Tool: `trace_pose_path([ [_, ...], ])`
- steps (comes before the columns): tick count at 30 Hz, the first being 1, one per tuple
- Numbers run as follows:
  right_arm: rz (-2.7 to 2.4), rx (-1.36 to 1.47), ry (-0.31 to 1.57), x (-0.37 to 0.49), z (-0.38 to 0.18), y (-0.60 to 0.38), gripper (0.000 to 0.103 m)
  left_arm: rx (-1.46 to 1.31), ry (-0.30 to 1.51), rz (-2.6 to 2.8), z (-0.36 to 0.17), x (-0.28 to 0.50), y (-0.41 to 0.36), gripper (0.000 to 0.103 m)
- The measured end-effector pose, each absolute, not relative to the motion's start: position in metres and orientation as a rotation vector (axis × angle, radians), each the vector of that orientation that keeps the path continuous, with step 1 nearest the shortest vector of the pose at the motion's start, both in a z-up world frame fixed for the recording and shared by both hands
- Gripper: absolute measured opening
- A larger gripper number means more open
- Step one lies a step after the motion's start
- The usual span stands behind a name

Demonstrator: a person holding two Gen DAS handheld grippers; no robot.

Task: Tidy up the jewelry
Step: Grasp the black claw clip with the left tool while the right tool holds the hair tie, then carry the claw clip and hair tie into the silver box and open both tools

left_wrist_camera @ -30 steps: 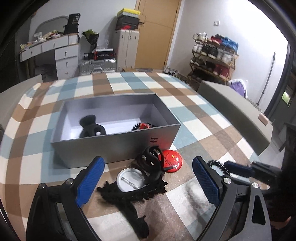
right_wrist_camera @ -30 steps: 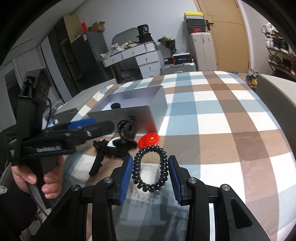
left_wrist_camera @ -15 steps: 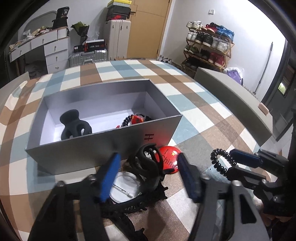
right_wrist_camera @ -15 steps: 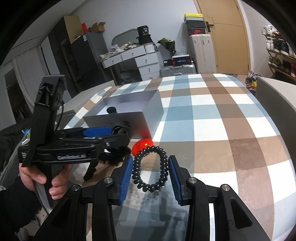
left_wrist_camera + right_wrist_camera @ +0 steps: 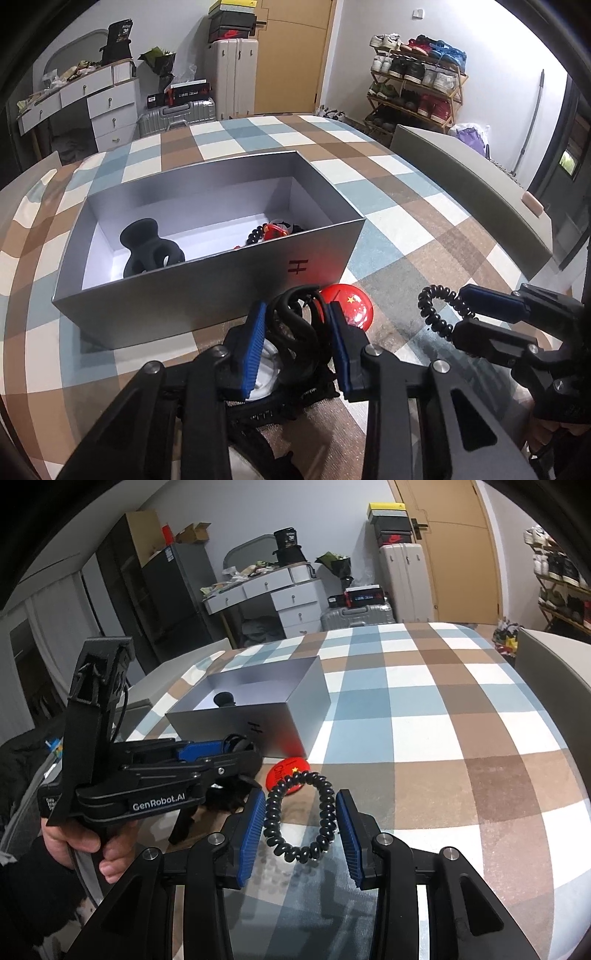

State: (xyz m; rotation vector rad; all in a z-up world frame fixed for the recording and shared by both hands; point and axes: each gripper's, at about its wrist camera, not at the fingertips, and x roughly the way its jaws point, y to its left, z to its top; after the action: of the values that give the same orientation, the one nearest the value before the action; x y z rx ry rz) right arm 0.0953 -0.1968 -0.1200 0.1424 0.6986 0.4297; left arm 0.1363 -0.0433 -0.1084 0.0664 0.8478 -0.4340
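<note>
The biggest change is at the left gripper (image 5: 297, 325): its jaws have just been closing, from wide apart to narrow, and the black hair claw (image 5: 295, 321) now stands between the blue pads (image 5: 255, 343). The pads look to be touching the claw's sides, so I judge that the grasp is made and the claw can go next into the box (image 5: 207, 291), which stands just ahead of this gripper. The right gripper (image 5: 301, 825) shows no change; its jaws are half closed around the coil hair tie (image 5: 299, 812), with the pads at the two sides of the loop, and the tie hangs between them above the table (image 5: 443, 738).

The table wears a cloth of brown, blue and white squares, smooth and a little shiny. The box is a matte silver-grey rectangle with thin straight walls, a white floor and no lid. Inside it, at the far left from the left gripper, lies another claw (image 5: 151, 251), black and rounded; at the far right lie dark beads with a red piece (image 5: 269, 232). The held claw is glossy black plastic with curved loops. Under it lie a white round disc (image 5: 264, 365) and a flat black toothed clip (image 5: 280, 410). Just right of the left gripper lies a red round badge (image 5: 352, 304), shiny, with small yellow stars. The tie is a black spiral, like telephone cord.
</note>
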Motion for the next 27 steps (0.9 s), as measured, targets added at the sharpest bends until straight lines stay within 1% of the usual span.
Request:
trace_pose_path([
  [14, 0.450, 0.184, 0.677, 0.093, -0.105, -0.196, 0.038, 0.007, 0.785, -0.427, -0.084, 0.122, -0.030, 0.027],
  [17, 0.484, 0.216, 0.667, 0.100, -0.092, -0.191, 0.038, -0.014, 0.780, -0.418, -0.078, 0.121, -0.025, 0.027],
  [27, 0.582, 0.161, 0.597, 0.136, -0.051, -0.155, 0.038, -0.012, 0.691, -0.359, -0.044, 0.133, -0.001, 0.027],
])
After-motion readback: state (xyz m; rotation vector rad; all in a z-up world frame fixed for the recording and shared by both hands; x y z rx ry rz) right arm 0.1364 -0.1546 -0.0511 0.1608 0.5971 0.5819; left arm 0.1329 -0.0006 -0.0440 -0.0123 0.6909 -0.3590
